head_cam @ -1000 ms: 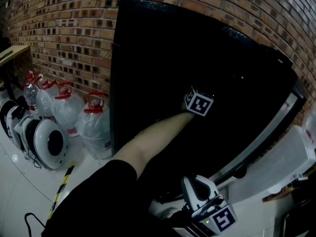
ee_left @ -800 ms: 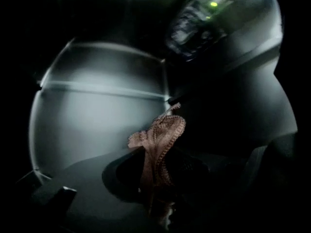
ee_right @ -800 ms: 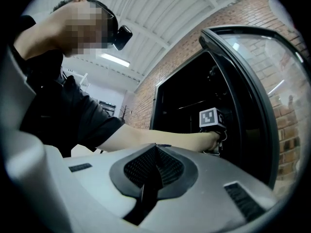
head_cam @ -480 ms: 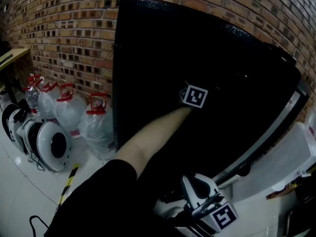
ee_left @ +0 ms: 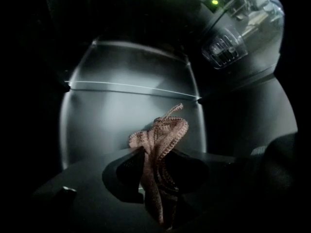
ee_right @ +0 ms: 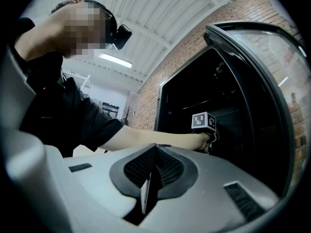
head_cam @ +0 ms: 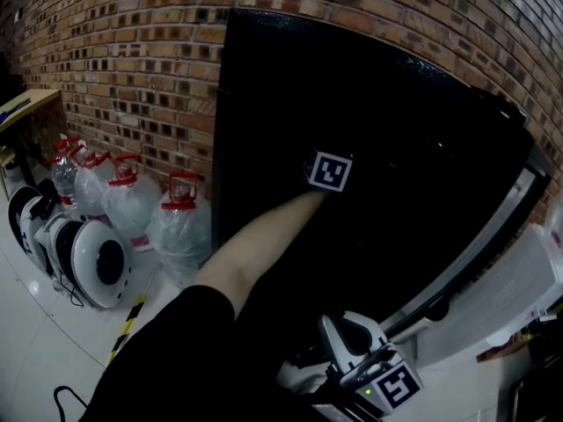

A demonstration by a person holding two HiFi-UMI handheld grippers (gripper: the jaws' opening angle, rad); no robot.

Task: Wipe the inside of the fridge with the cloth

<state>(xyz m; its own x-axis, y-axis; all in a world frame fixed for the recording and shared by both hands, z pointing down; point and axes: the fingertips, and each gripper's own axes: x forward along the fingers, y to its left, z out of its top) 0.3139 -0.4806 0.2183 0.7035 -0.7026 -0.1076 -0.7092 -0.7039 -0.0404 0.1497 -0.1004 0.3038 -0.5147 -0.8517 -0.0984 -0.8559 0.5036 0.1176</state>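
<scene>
The person stands in front of a tall black fridge [head_cam: 396,139] set against a brick wall [head_cam: 123,51], with the bare left forearm [head_cam: 255,253] stretched into its dark inside. The left hand-held gripper [ee_left: 154,168] is in there, and only its marker cube [head_cam: 330,171] catches the light from the head view. Its jaws are clamped on a pinkish knitted cloth [ee_left: 159,137], which is bunched between the pads and sticks out beyond them towards the pale grey inner wall [ee_left: 121,115] of the fridge. I cannot tell whether the cloth touches that wall. The right hand-held gripper [ee_right: 148,181] is held low outside the fridge, near the open door [ee_right: 272,106], with its jaws pressed together and nothing between them. Large water bottles [head_cam: 132,205] with red caps stand on the floor beside the fridge, at the foot of the brick wall.
</scene>
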